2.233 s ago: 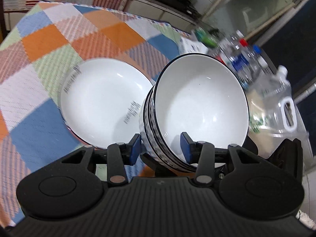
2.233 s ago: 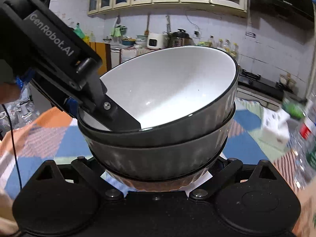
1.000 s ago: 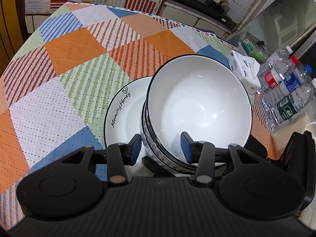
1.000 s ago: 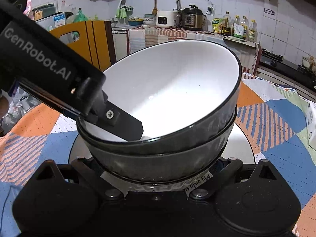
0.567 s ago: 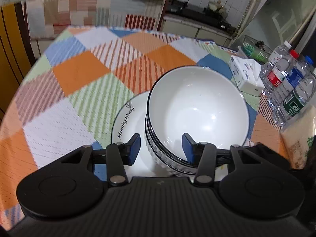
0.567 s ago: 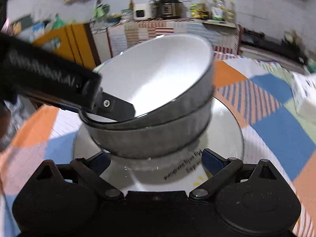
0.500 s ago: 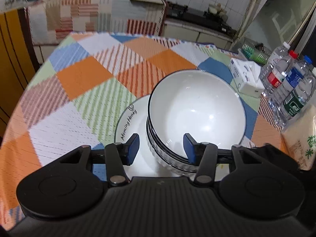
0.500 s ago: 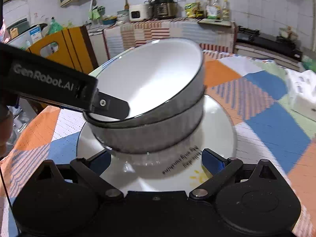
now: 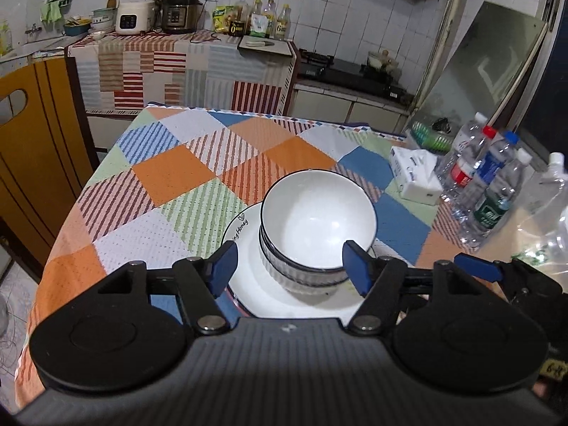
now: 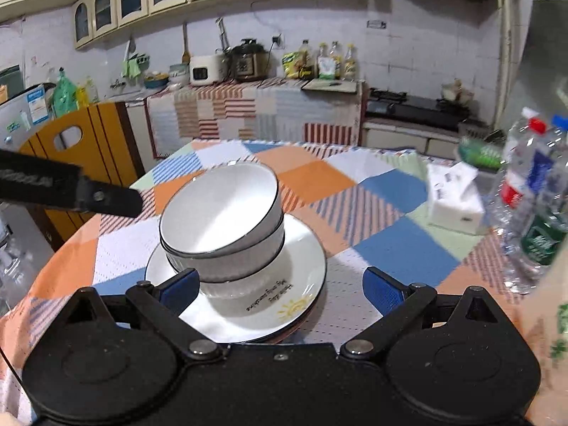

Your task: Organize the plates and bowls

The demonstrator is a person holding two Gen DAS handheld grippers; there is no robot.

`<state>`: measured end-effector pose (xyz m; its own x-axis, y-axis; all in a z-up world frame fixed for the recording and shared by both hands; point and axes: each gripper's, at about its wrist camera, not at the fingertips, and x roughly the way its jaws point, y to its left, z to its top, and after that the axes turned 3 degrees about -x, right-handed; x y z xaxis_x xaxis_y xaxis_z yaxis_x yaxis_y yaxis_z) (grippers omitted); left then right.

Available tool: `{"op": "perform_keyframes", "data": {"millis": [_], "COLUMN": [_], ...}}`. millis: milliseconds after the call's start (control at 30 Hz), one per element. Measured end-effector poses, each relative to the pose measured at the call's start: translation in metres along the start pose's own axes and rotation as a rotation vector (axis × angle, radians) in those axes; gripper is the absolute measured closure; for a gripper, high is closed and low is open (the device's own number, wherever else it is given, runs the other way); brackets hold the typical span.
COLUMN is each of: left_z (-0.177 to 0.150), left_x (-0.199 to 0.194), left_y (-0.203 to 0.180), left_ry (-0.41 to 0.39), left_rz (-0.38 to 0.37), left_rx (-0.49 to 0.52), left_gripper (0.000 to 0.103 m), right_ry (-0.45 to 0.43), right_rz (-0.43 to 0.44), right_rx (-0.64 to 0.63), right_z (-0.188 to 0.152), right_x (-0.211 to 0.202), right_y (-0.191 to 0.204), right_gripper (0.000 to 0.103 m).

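A stack of white bowls with dark ribbed sides (image 9: 316,227) (image 10: 223,227) stands on a stack of white plates (image 9: 245,248) (image 10: 294,284) on the checked tablecloth. The top bowl sits slightly tilted. My left gripper (image 9: 287,266) is open and empty, pulled back just short of the bowls. My right gripper (image 10: 280,289) is open and empty, near the plates' front rim. In the right wrist view the left gripper's finger (image 10: 106,202) shows to the left of the bowls, clear of them.
A white tissue box (image 9: 413,174) (image 10: 454,198) and several water bottles (image 9: 486,184) (image 10: 532,191) stand at the table's right side. An orange chair (image 10: 81,149) is at the left edge. A kitchen counter with appliances (image 9: 170,10) lies beyond.
The bowls were set down on the plates. Both grippers opened, let go and drew back and up, so the stack now looks smaller in both views.
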<state>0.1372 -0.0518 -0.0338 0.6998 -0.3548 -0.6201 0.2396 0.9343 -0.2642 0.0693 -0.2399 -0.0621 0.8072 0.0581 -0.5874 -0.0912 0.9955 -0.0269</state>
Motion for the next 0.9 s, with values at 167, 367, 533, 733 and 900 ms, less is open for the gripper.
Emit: {"op": "perform_keyframes", "data": {"millis": [167,367,533,733,900], "left_z": [-0.004,-0.013,-0.025,-0.038,-0.047], "left_x": [-0.034,-0.074,-0.092,-0.104,-0.107], "left_y": [0.003,0.003,-0.002,0.001,0.004], "left_ry": [-0.028,-0.055,-0.063,-0.087,-0.085], "left_rz": [0.076,0.1,0.109,0.082,0.105], "left_rx": [0.003,0.025,0.05,0.023,0.028], "left_gripper": [0.038,0.038,0.038,0.038,0.037], "right_ry": [-0.02,-0.001,0.014,0.042,0.052], "right_rz": [-0.043,-0.077,-0.099,-0.118,-0.122], "right_rx": [0.058,0.114,0.087,0.079,0.078], "right_z": [0.006,0.008,0.005,-0.002,-0.007], "right_x": [-0.026,-0.057,-0.077,-0.091,-0.098], "right_y": [0.002,0.013,0.025,0.033,0.035], "right_gripper": [0.003,0.003,0.003,0.003,0.003]}}
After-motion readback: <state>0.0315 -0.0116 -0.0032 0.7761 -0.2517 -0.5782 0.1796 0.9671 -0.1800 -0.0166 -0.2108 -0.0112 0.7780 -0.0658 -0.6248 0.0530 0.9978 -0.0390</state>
